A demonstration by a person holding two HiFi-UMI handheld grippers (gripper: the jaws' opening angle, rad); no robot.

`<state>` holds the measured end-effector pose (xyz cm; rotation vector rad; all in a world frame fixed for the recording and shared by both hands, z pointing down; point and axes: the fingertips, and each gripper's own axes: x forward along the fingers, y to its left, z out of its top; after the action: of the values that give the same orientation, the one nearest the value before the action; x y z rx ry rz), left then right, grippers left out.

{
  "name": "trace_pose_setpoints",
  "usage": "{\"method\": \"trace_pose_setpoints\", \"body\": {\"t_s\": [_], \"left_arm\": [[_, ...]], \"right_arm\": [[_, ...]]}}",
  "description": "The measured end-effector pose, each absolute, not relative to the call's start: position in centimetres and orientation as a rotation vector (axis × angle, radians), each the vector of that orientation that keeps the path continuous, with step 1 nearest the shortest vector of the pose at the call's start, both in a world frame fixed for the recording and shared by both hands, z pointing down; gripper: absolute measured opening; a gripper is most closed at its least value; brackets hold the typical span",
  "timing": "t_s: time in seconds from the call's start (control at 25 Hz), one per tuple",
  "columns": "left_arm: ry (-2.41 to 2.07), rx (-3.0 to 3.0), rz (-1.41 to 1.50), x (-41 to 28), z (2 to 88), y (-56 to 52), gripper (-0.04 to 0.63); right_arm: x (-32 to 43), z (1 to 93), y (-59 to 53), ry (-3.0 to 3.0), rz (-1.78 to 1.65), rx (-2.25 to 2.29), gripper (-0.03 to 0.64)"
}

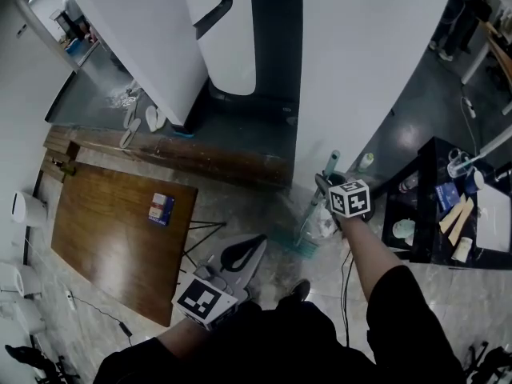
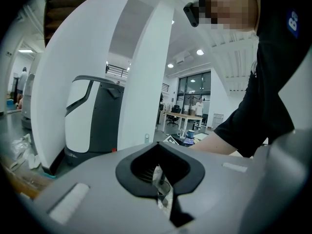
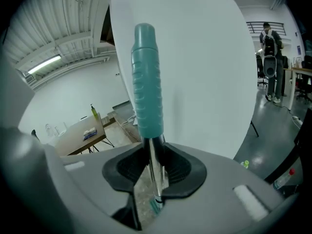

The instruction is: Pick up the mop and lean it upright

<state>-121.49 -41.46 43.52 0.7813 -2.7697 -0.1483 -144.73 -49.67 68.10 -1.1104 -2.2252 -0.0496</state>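
Black short sleeve (image 1: 404, 294) lower right; left gripper (image 1: 254, 245) grey, black-padded; right gripper (image 1: 323, 184) likewise; each carries a black-and-white marker cube (image 1: 350, 198).

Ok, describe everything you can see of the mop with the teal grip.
The mop is held roughly upright. It has a ribbed teal plastic grip on top, a shiny metal shaft below it, and a teal head at the bottom. The right gripper is shut on the shaft just under the grip.

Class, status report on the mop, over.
Right gripper shut on shaft of teal-handled metal mop, near upright. Left gripper open, empty. White curved wall beyond, nothing between.
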Motion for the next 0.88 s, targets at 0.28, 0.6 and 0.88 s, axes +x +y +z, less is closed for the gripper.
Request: {"method": "trace_pose_setpoints", "body": {"t_s": [0.28,0.6,0.88], "left_arm": [[-2.798,0.779,-0.142,-123.0,42.9,-41.1,0.018],[-2.795,0.752,-0.158,-123.5,43.4,-40.4,0.018],[-2.788,0.739,-0.162,-123.2,43.7,-39.9,0.018]], "right_arm": [[-147.1,68.7,-49.4,-2.230,-0.025,-1.071,0.103],[-149.3,69.4,-49.4,-2.226,-0.013,-1.029,0.103],[-150.6,69.8,-49.6,-2.240,0.011,-0.978,0.107]]}}
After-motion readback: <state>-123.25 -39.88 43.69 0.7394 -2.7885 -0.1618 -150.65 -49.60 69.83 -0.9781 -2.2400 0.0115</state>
